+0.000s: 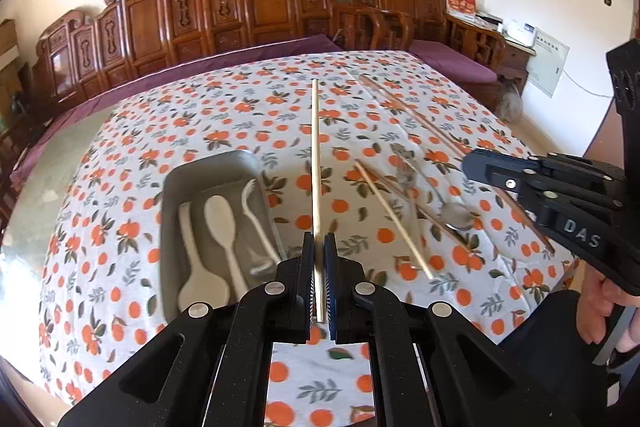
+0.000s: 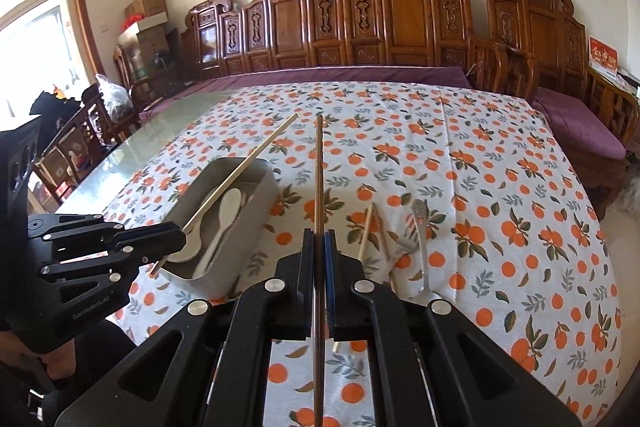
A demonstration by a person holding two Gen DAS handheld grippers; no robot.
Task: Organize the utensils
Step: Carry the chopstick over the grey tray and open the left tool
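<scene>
1. left wrist view: the left gripper [image 1: 319, 263] at bottom centre is pinched tight on a pale chopstick [image 1: 316, 155] that runs straight up the frame, held near one end so the long part sticks out ahead, probably to aim it at the tray.
2. right wrist view: same deal, the right gripper [image 2: 319, 259] is clamped on a darker brown chopstick [image 2: 319, 179], also pointing up the middle of the frame.
3. grey tray [image 1: 208, 167] sits left of centre on the orange-print tablecloth [image 1: 400, 99]. inside it: a white spoon [image 1: 224, 223], a second white spoon, and a white fork-ish thing.
4. still loose on the cloth, right of centre: more chopsticks [image 1: 394, 219], a metal fork [image 2: 422, 243] and a metal spoon [image 1: 456, 217].
</scene>
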